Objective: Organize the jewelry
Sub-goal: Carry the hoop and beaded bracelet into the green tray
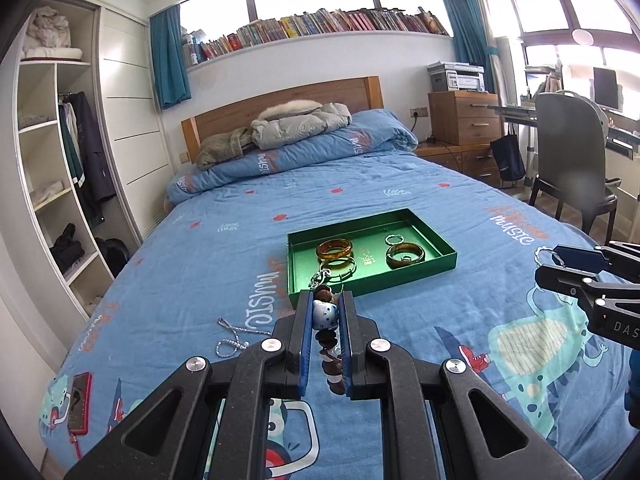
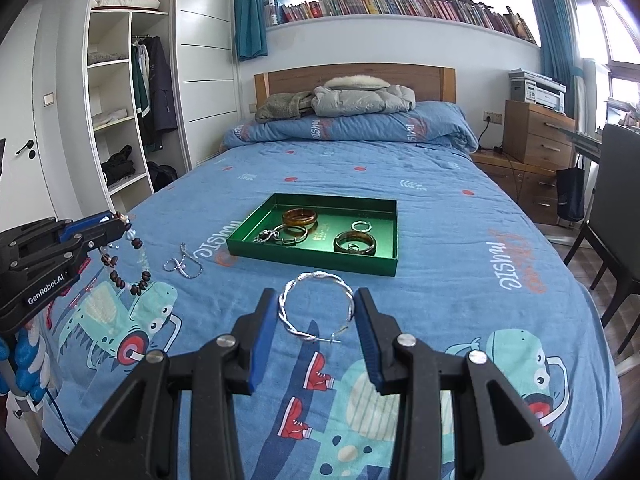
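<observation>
A green tray [image 1: 436, 262] [image 2: 312, 258] lies on the blue bedspread and holds amber bangles [image 1: 334, 249] [image 2: 300, 216], silver rings and a keyring. My left gripper [image 1: 326, 304] [image 2: 120, 222] is shut on a brown bead bracelet [image 1: 325, 316] [image 2: 132, 280] with a blue-white charm, held above the bed left of the tray. My right gripper [image 2: 318, 298] [image 1: 550, 256] is shut on a twisted silver bangle [image 2: 316, 308], held just in front of the tray's near edge. A thin silver chain [image 1: 234, 338] [image 2: 182, 266] lies on the bedspread left of the tray.
A red phone [image 1: 78, 402] lies at the bed's near left corner. Folded quilt and jackets [image 2: 352, 100] sit at the headboard. An open wardrobe [image 2: 120, 100] stands left; a drawer unit with a printer [image 2: 538, 128] and a chair [image 1: 568, 160] stand right.
</observation>
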